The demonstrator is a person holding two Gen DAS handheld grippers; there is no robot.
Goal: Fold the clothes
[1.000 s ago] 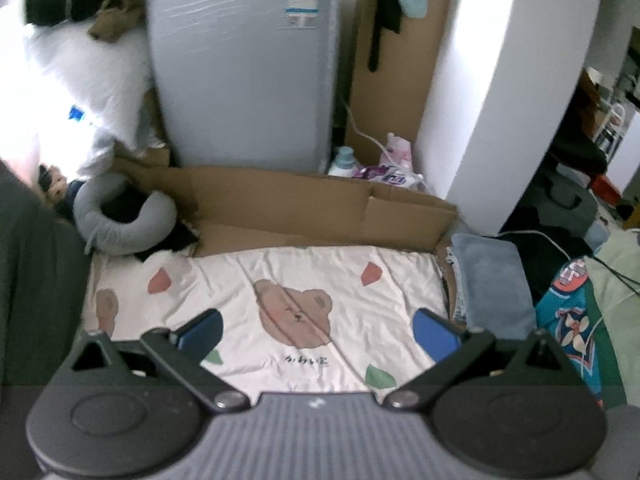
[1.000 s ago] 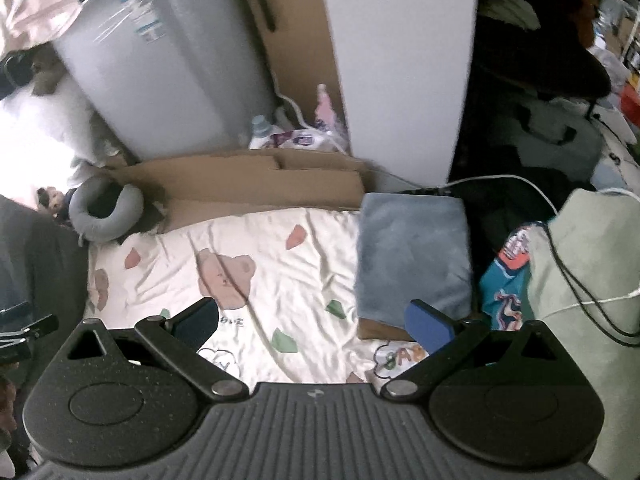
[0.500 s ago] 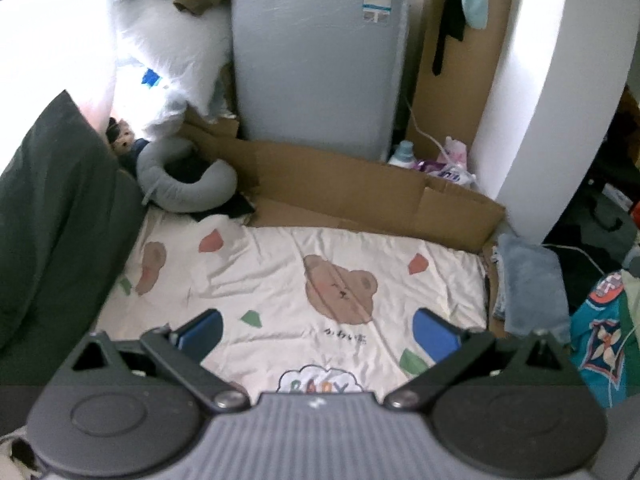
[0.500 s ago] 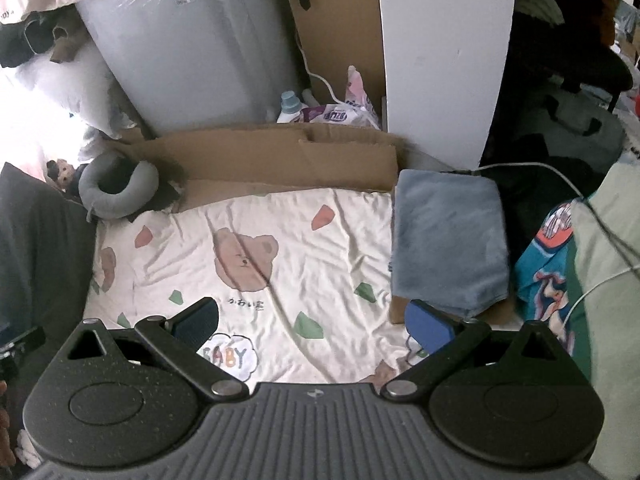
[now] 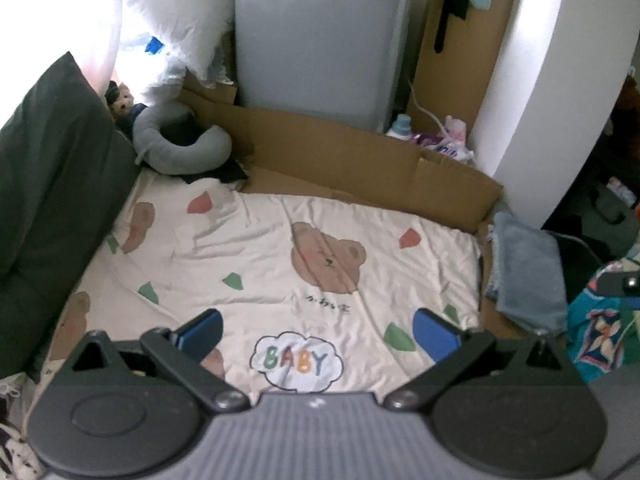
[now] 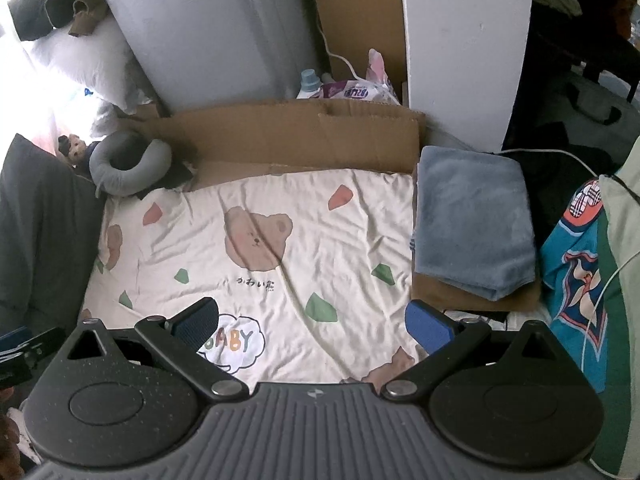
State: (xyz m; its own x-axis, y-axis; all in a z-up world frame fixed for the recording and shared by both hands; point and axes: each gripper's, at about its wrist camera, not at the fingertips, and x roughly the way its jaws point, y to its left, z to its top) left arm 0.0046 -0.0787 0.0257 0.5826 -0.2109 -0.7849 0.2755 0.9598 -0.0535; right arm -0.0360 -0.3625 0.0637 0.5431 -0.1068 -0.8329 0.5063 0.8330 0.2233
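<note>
A dark cushion is cut off at the left edge. Both the left gripper and right gripper hover wide apart, empty, over the bear-print sheet. The folded blue-grey towel lies on cardboard at right, hiding most of it.

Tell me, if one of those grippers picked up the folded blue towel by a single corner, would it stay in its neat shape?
Probably not. The folded blue towel looks soft and plush, with rounded, sagging edges, so it would likely droop and unfold. It seems light for its size. Its fuzzy surface should give the pads decent hold rather than slipping. The right gripper is open and not touching it.
</note>
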